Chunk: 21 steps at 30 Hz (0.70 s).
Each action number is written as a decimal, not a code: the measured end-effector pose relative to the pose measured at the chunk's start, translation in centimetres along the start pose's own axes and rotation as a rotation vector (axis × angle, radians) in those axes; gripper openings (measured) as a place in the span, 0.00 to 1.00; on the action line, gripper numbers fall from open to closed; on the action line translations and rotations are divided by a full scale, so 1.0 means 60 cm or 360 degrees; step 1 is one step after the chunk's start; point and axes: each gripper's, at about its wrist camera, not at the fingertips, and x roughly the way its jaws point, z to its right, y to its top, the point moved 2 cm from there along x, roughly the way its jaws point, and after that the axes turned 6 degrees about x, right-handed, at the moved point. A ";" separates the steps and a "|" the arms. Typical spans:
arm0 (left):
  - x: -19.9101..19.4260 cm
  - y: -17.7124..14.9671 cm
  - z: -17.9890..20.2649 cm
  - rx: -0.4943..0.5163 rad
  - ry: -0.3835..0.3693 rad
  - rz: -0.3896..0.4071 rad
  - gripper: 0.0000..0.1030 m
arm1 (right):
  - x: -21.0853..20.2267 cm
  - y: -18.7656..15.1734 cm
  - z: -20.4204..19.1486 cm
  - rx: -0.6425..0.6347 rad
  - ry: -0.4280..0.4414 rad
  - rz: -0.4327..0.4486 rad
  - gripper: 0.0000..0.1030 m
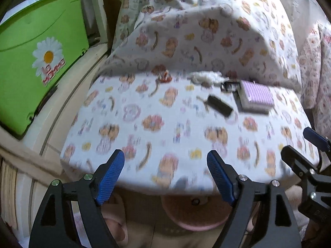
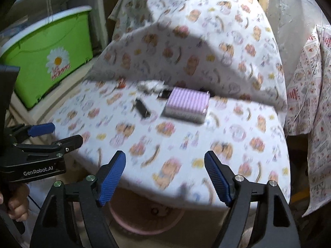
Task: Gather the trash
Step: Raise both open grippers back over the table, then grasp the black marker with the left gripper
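Observation:
On the cartoon-print bed sheet [image 1: 144, 128] lie a crumpled white tissue [image 1: 204, 76], a small red-orange wrapper [image 1: 164, 76], a black comb-like piece [image 1: 220, 105] and a purple striped box [image 1: 255, 98]. The right wrist view shows the same tissue [image 2: 151, 85], wrapper [image 2: 121, 84], black piece [image 2: 142, 107] and box [image 2: 187, 106]. My left gripper [image 1: 165, 155] is open and empty over the near edge of the bed. My right gripper [image 2: 164, 156] is open and empty too, well short of the items. A pink round bin [image 2: 144, 219] sits on the floor below both grippers.
A green plastic crate with a daisy sticker [image 1: 39, 57] stands left of the bed. A pillow in the same print [image 1: 206, 31] rises behind the items. A second printed cloth [image 2: 310, 103] hangs at the right. A hand [image 2: 16, 202] holds the left gripper's handle.

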 end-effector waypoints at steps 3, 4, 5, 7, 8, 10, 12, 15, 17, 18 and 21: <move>0.018 0.036 0.004 0.0024 0.0022 0.0029 0.78 | 0.011 0.027 0.012 -0.0014 -0.0006 0.0033 0.79; 0.023 0.047 0.005 0.0028 0.0041 0.0048 0.78 | 0.014 0.034 0.015 -0.0024 -0.0016 0.0045 0.79; 0.027 0.055 0.005 0.0024 0.0047 0.0066 0.78 | 0.015 0.039 0.020 -0.0029 -0.0016 0.0063 0.79; 0.035 0.065 0.007 0.0024 0.0023 0.0090 0.78 | 0.018 0.046 0.032 -0.0024 -0.0045 0.0096 0.79; 0.039 0.068 0.010 0.0039 0.0015 0.0099 0.78 | 0.021 0.049 0.039 -0.0020 -0.0070 0.0109 0.79; 0.046 0.070 0.017 0.0089 0.0041 0.0115 0.78 | 0.028 0.051 0.053 -0.0026 -0.0097 0.0119 0.79; 0.050 0.069 0.018 0.0099 0.0052 0.0120 0.79 | 0.033 0.052 0.064 -0.0046 -0.0143 0.0134 0.79; 0.059 0.066 0.014 0.0011 -0.0005 0.0055 0.81 | 0.042 0.056 0.081 -0.0025 -0.0210 0.0105 0.74; 0.065 0.062 0.014 -0.0066 -0.0063 0.0015 0.81 | 0.045 0.058 0.093 0.0092 -0.0179 0.0069 0.73; 0.069 0.061 0.014 -0.0093 -0.0077 -0.0001 0.81 | 0.046 0.059 0.098 0.0149 -0.0142 0.0051 0.73; 0.075 0.055 0.016 -0.0125 -0.0056 -0.0017 0.81 | 0.041 0.061 0.103 0.0224 -0.0091 0.0036 0.73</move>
